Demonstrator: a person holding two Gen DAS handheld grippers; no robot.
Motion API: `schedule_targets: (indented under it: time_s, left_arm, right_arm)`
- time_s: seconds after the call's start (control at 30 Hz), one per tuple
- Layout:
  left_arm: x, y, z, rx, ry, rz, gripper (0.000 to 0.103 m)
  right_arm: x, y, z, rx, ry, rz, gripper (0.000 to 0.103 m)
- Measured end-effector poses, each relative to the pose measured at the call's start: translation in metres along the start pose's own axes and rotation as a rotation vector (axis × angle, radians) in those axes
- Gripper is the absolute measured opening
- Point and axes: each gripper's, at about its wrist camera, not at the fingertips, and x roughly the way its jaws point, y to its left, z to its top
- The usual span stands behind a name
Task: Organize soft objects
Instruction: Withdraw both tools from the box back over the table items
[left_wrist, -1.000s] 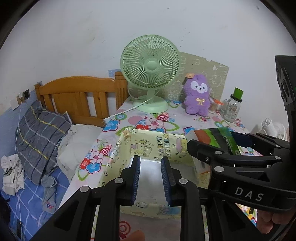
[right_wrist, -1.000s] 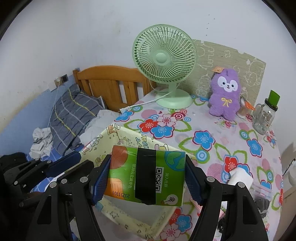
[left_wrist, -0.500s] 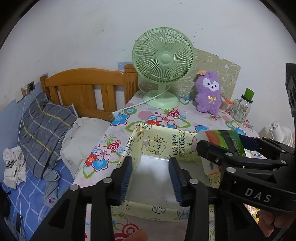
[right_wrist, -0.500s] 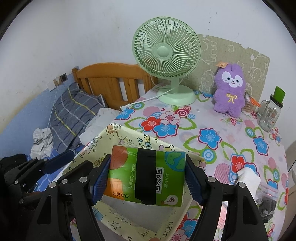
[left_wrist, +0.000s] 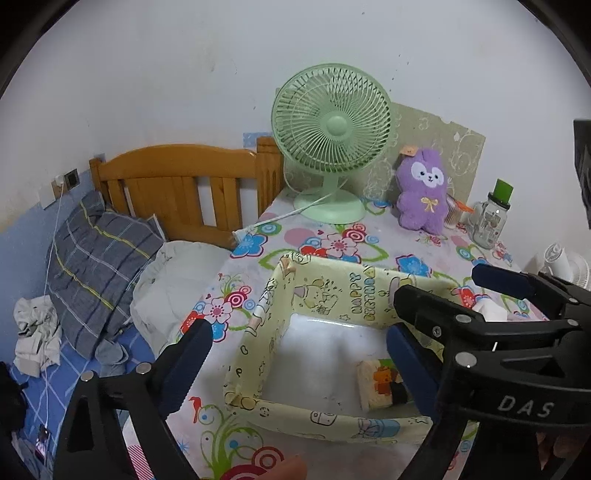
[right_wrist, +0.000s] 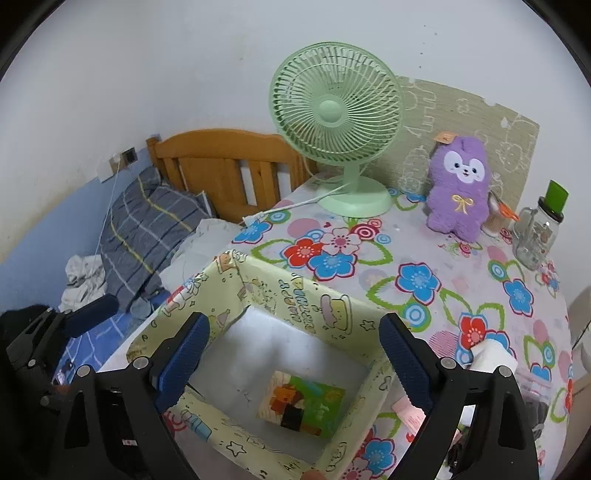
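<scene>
Tissue pack (right_wrist: 301, 408), green and orange with a black band, lies flat on the white floor of the yellow cartoon-print box (right_wrist: 295, 295), toward the box's 5 o'clock corner in the right wrist view. In the left wrist view the pack (left_wrist: 380, 387) is half hidden behind the right hand-held gripper (left_wrist: 436, 306), which crosses the frame from 3 o'clock; its print is hard to read.

Right hand-held gripper (right_wrist: 291, 339) hangs over the box, jaws spread wide, just been opening, nothing between the blue pads; the pack sits below them, clear of both. Left hand-held gripper (left_wrist: 299, 354): jaws likewise wide and just been opening, empty, with only the box interior between them. Its right finger is largely covered by the other tool.

Box stands on the flowered desk (right_wrist: 424, 258). At 12 o'clock, a green fan (right_wrist: 334, 110); at 1 o'clock, a purple plush toy (right_wrist: 460, 184); at 2 o'clock, a glass jar with green lid (right_wrist: 539, 229). White wad (right_wrist: 493, 354) beside the box at 3 o'clock, partly cut off by a finger. Bed with grey plaid pillow (left_wrist: 92, 258) at 9 o'clock. A fingertip (left_wrist: 284, 470) shows at the bottom edge.
</scene>
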Motion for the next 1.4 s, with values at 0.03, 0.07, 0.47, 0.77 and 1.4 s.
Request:
schedule_targets:
  time_s: [0.03,0.07,0.47,0.77,1.4]
  left_arm:
    - [-0.002,0.000,0.001,-0.001,-0.004,-0.005,0.097]
    - [-0.003,-0.001,0.001,-0.001,-0.004,-0.007,0.098]
    - [-0.022,-0.033,0.002,0.030,-0.020,-0.053,0.101]
    - [-0.040,-0.079,-0.004,0.085,-0.034,-0.098,0.103]
    - [-0.050,-0.176,-0.038,0.215,0.030,-0.231,0.103]
  right_arm:
    - [-0.002,-0.001,0.000,0.004,-0.003,-0.001,0.095]
    - [-0.005,-0.003,-0.001,0.007,-0.005,-0.003,0.095]
    - [-0.048,-0.026,-0.014,0.030,-0.053,-0.051,0.096]
    - [-0.090,-0.060,-0.034,0.065,-0.081,-0.116,0.097]
    - [-0.138,-0.130,-0.096,0.159,-0.046,-0.252,0.098]
